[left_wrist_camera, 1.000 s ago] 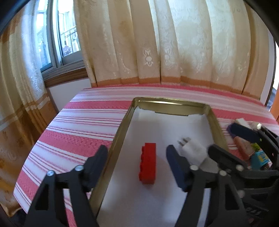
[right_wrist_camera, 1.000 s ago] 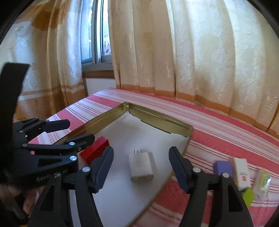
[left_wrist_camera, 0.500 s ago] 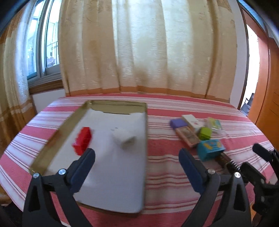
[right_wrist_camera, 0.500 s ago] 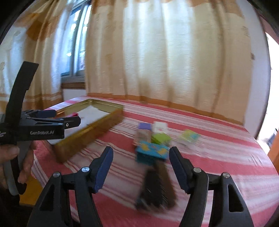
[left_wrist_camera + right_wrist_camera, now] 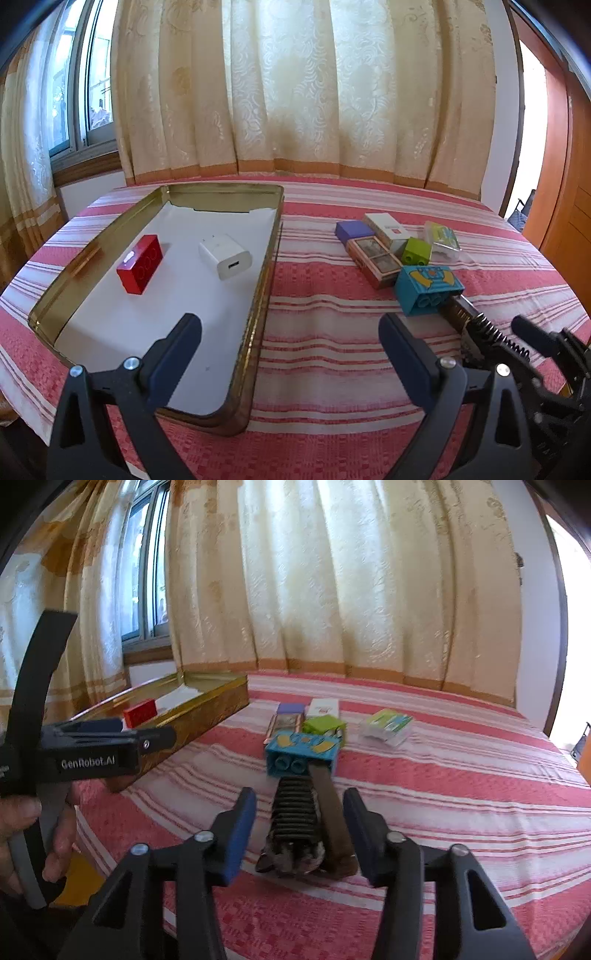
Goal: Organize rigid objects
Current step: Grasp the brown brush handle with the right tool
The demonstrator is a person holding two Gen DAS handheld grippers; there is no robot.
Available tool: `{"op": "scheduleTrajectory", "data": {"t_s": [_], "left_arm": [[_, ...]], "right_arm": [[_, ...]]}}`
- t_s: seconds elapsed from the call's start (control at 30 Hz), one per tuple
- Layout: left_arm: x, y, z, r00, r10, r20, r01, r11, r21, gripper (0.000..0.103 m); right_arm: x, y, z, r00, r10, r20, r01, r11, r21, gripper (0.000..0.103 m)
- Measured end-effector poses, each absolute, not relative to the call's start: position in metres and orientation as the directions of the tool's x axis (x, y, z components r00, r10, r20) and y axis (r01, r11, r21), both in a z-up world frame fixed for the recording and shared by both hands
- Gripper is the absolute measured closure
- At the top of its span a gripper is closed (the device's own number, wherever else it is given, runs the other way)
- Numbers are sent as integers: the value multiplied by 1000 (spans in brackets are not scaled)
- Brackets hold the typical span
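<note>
A gold tin tray (image 5: pixel 258 306) lined with white paper holds a red brick (image 5: pixel 140 264) and a white charger (image 5: pixel 225 254). To its right on the striped cloth lie a teal brick (image 5: pixel 428 290), a green brick (image 5: pixel 416 252), a purple block (image 5: pixel 354 229), a white box (image 5: pixel 388 229), a brown card box (image 5: pixel 373 260) and a clear packet (image 5: pixel 441 236). My left gripper (image 5: pixel 290 350) is open and empty, above the tray's near right corner. My right gripper (image 5: pixel 300 827) is open, its fingers either side of a dark spring hand-grip tool (image 5: pixel 303 823) lying just before the teal brick (image 5: pixel 301 753).
The tray (image 5: pixel 207 709) is to the left in the right wrist view, with the left gripper's body (image 5: pixel 92 753) and a hand in front of it. Curtains hang behind the table. A wooden door (image 5: pixel 554 166) stands at the right.
Both grippers have pulled back out of the tray and swung right. The red brick and the charger stay in the tray. My right gripper now straddles the spring tool.
</note>
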State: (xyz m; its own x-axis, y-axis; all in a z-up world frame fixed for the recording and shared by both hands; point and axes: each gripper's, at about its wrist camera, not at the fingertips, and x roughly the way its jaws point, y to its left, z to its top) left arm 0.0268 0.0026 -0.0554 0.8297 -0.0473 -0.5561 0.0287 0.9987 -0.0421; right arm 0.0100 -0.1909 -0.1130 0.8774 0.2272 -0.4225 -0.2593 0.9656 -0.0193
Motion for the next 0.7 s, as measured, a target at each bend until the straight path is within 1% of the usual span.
{"op": "scheduleTrajectory", "data": {"t_s": [0.17, 0.2, 0.23, 0.33, 0.43, 0.47, 0.57, 0.63, 0.7], "left_arm": [[28, -1, -57, 826, -47, -562, 36, 999, -31, 5], [28, -2, -57, 825, -46, -563, 36, 999, -29, 5], [29, -3, -57, 825, -46, -563, 37, 999, -26, 5], [30, -8, -56, 824, -49, -564, 43, 999, -24, 5], [33, -18, -54, 819, -64, -570, 61, 998, -24, 5], [34, -24, -54, 818, -58, -572, 59, 998, -18, 2], [39, -34, -54, 814, -48, -578, 47, 999, -17, 0], [40, -37, -53, 816, -53, -575, 38, 999, -38, 0], [40, -37, -54, 821, -15, -571, -3, 1000, -31, 0]], "right_arm": [[20, -182, -125, 853, 247, -460, -288, 957, -20, 64], [22, -182, -126, 852, 244, -464, -287, 958, -23, 66], [23, -183, -126, 853, 242, -462, -284, 959, -23, 73], [20, -190, -123, 856, 276, -437, -294, 956, 27, 73], [14, -200, -115, 885, 265, -382, -266, 963, 51, 73], [12, -206, -112, 899, 251, -360, -247, 967, 59, 73], [8, -225, -104, 934, 175, -312, -166, 985, 56, 73], [9, -237, -102, 942, 144, -304, -130, 989, 66, 73], [10, -251, -101, 946, 121, -302, -100, 991, 83, 73]]}}
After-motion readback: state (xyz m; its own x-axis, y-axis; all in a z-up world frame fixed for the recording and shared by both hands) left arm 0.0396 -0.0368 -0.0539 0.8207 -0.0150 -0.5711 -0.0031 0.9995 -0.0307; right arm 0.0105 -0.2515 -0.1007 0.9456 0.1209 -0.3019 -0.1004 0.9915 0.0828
